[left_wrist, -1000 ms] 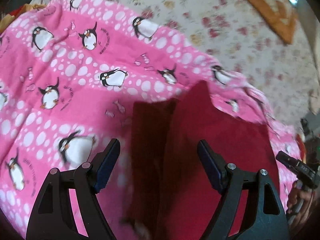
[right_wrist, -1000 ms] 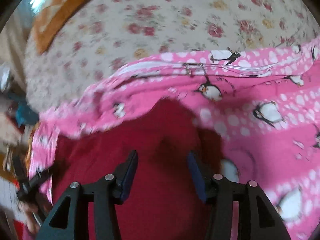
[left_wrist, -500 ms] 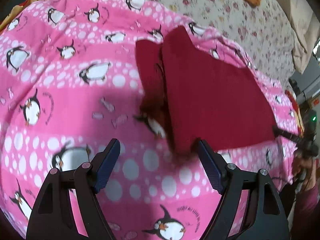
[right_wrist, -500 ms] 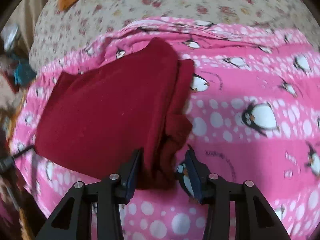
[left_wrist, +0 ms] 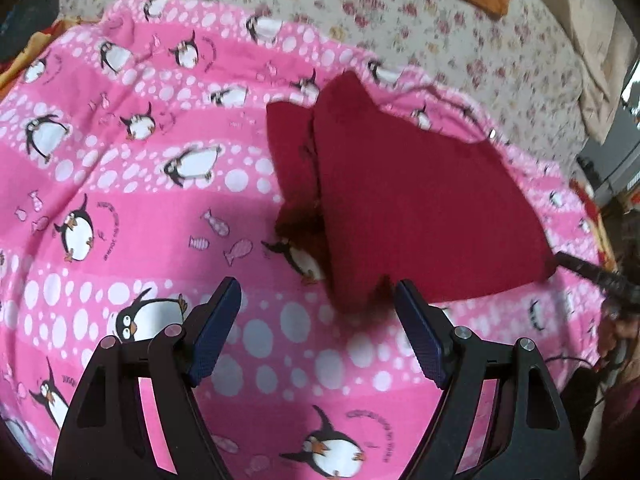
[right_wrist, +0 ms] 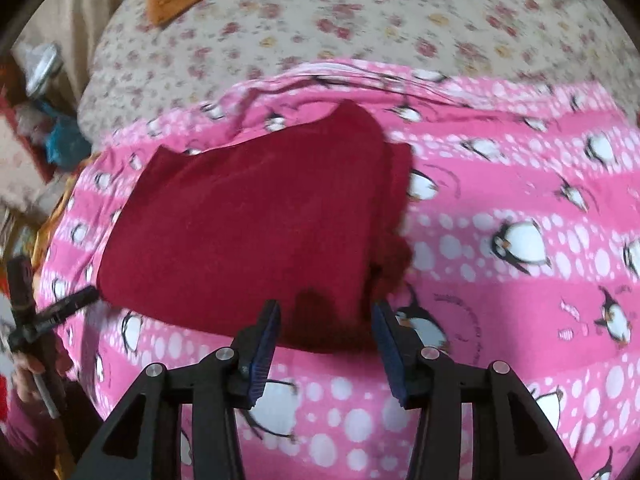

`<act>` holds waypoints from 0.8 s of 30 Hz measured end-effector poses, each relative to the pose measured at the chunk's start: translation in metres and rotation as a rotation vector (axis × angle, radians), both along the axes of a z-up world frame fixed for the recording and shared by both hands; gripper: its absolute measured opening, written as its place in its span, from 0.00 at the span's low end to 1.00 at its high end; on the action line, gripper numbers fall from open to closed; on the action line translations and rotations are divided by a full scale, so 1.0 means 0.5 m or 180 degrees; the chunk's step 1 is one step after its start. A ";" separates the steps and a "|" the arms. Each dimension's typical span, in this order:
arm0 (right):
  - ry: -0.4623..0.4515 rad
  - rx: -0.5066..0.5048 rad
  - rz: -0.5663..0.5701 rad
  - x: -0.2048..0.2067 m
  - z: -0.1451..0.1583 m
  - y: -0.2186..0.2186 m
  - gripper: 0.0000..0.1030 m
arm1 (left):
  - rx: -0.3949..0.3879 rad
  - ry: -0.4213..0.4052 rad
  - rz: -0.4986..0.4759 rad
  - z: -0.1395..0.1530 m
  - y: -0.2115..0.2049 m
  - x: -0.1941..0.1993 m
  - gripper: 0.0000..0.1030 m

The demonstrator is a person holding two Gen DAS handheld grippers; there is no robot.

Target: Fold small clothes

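Red garment (left_wrist: 420, 200) folded on penguin blanket (left_wrist: 120, 200), just ahead of left tongs (left_wrist: 318, 312) and right tongs (right_wrist: 326, 332); both released, empty.

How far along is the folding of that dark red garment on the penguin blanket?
Partly done, it seems: the dark red garment lies on the pink penguin blanket with one side turned over itself, a narrower strip showing along that edge. Nothing is in hand: the left gripper and the right gripper both hover open near its closest edge. Likely left: at least one more fold, since it is still a broad shape.
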State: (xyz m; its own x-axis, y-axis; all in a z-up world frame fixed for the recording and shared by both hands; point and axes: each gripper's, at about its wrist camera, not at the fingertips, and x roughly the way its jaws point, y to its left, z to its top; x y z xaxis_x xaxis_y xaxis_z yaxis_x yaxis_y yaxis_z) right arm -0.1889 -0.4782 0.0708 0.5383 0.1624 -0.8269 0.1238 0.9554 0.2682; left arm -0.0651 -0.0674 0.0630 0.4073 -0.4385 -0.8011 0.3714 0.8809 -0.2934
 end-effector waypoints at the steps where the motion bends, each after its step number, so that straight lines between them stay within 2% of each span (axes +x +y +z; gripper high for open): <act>1: -0.0020 -0.0050 0.0075 0.008 0.005 0.018 0.45 | -0.0053 -0.0023 0.0034 0.007 0.000 -0.001 0.77; 3: -0.0050 -0.0089 0.0184 0.025 0.008 0.047 0.46 | -0.0220 -0.0034 0.0103 0.015 -0.006 0.004 0.77; 5: -0.0066 -0.0051 0.0333 0.062 0.007 0.087 0.46 | -0.0263 -0.0005 0.0177 0.009 -0.017 0.013 0.77; 7: -0.0104 -0.0062 0.0464 0.101 0.004 0.130 0.46 | -0.0250 0.0067 0.0302 -0.010 -0.028 0.025 0.77; 12: -0.0101 -0.0183 0.0922 0.210 -0.017 0.267 0.46 | -0.0415 0.0251 0.0407 -0.066 -0.027 0.037 0.77; 16: -0.0109 -0.0429 0.1253 0.299 -0.038 0.374 0.46 | -0.0497 0.0101 0.0345 -0.076 -0.022 0.030 0.77; 20: -0.0117 -0.0534 0.1308 0.388 -0.056 0.435 0.46 | -0.0556 0.0064 0.0322 -0.081 -0.019 0.032 0.77; 24: -0.0102 -0.0494 0.1102 0.472 -0.071 0.456 0.46 | -0.0511 0.0028 0.0261 -0.081 -0.023 0.033 0.77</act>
